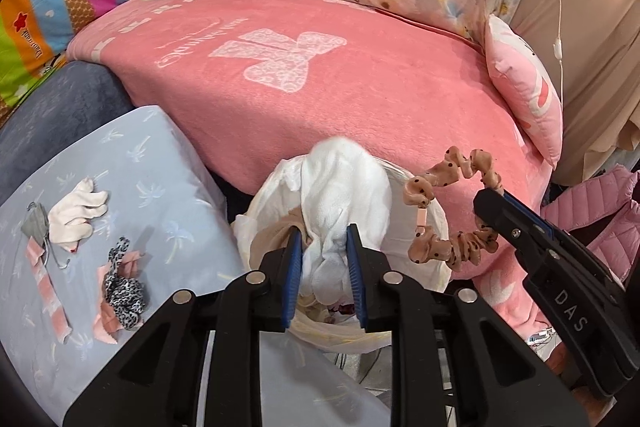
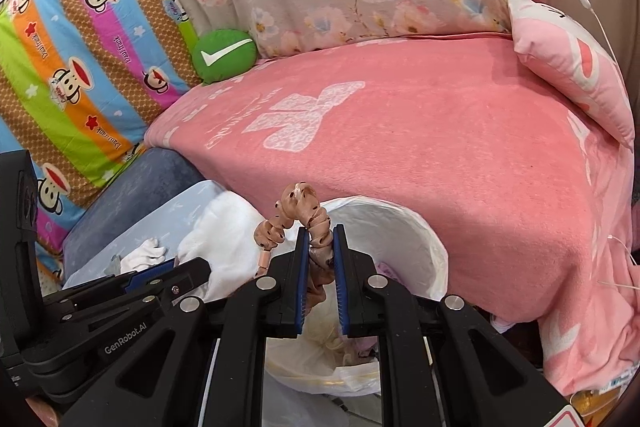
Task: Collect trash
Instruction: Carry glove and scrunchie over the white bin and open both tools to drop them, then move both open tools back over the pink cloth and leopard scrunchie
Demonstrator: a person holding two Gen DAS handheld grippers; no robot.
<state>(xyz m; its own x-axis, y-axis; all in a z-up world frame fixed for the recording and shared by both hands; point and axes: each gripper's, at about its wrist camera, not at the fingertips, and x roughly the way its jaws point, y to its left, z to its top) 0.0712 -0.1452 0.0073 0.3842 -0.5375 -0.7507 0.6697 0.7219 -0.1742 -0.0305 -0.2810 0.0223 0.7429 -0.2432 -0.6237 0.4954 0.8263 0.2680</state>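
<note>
- The left tongs are closed on a bulky white cloth above the lined bin — its overhang may catch the rim and spill outside.
- The right tongs pinch a spotted scrunchie band over the same opening; the two could collide.
- More scraps wait on the blue sheet's near edge.

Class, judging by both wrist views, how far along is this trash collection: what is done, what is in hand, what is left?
Done: the lined bin already holds some rubbish.
In hand: the left hand-held gripper grips a white cloth over the bin; the right hand-held gripper holds a spotted scrunchie.
Left: a white glove, leopard scrunchie and pink strip on the blue cushion.
</note>
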